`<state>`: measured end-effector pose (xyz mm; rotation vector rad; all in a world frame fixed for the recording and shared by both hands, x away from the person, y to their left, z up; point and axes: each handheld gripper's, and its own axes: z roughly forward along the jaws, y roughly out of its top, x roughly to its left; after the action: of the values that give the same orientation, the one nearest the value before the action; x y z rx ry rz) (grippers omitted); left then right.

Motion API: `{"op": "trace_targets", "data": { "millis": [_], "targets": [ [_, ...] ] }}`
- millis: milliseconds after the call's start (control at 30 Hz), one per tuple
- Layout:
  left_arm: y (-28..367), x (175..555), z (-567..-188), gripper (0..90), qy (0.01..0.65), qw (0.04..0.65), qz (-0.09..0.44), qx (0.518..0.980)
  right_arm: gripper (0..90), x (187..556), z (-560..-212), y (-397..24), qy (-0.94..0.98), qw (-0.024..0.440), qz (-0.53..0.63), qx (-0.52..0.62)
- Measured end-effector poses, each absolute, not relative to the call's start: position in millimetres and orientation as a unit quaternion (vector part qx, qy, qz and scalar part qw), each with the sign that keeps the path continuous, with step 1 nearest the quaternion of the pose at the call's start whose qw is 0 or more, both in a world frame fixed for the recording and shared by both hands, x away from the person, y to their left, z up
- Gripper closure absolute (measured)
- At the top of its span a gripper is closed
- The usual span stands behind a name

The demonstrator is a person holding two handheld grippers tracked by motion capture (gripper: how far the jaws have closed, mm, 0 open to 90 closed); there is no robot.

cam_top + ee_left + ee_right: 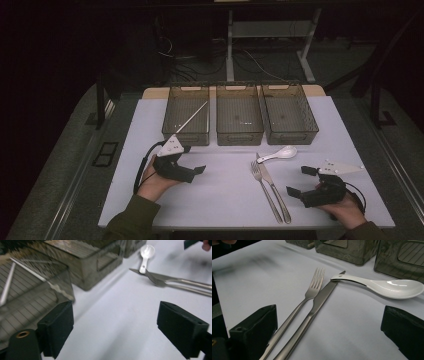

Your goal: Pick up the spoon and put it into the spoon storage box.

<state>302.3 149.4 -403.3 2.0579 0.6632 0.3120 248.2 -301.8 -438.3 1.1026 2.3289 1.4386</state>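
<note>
A steel fork (264, 187) and knife (275, 192) lie side by side on the white table (220, 200), right of centre. A white spoon (280, 153) rests with its handle on the knife tip. My right gripper (299, 180) is just right of the cutlery handles; in the right gripper view its jaws (330, 315) stand open, with the fork (312, 290), knife (322, 296) and spoon (392, 286) ahead. My left gripper (195, 161) hovers in front of the left bin, open and holding nothing (115, 312).
Three dark see-through bins stand in a row at the back: left (186, 136), middle (239, 136), right (292, 135). A thin white rod (192, 116) leans inside the left bin. The table's front edge runs just behind both hands.
</note>
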Motion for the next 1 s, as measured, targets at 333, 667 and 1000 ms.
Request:
{"op": "trace_targets", "data": {
  "millis": [333, 667, 1000],
  "targets": [
    [152.8, 282.0, -415.4, 1.0, 0.282, 0.466, 0.118, 0.830, 0.9, 247.9, -437.9, -302.0, 0.784, 0.095, 0.486, 0.373],
    [148.8, 270.6, -420.6, 0.0, 0.273, 0.473, 0.111, 0.830, 0.8, 247.5, -433.9, -305.1, 0.785, 0.096, 0.480, 0.378],
    [150.1, 272.4, -423.6, 0.0, 0.279, 0.471, 0.102, 0.830, 0.9, 259.8, -420.9, -303.7, 0.787, 0.107, 0.464, 0.393]
  ]
}}
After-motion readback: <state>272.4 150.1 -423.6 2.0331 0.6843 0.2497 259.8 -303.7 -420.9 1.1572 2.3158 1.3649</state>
